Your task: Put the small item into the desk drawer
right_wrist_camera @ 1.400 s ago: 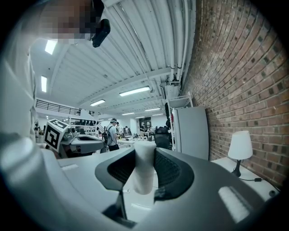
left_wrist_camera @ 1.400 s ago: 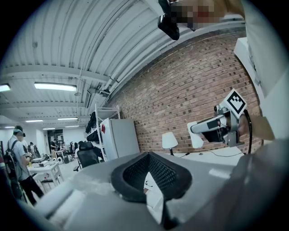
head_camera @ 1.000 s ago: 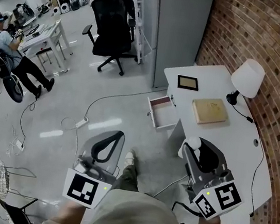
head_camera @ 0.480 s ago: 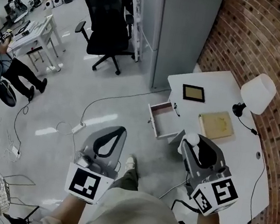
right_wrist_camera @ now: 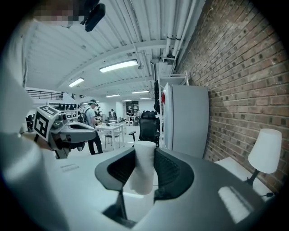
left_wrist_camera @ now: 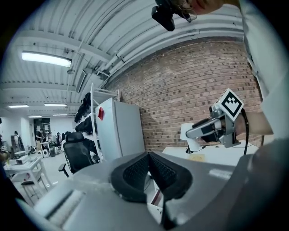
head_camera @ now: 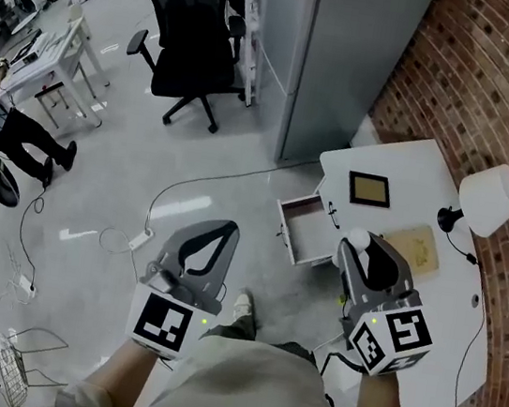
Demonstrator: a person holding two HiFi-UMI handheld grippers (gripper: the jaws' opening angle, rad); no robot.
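white lamp (head_camera: 491,196) — black office chair (head_camera: 192,14)

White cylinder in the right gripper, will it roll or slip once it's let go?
The white cylinder is round-sided, so it would probably roll if laid on its side. Its matte surface and upright hold between the jaws suggest little slipping.

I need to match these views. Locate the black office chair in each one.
Head view: black office chair at the top, left of the tall grey cabinet.
Left gripper view: chair lower left, left of the cabinet.
Right gripper view: chair near centre, left of the cabinet.
Shared landmark: the cabinet by the brick wall.
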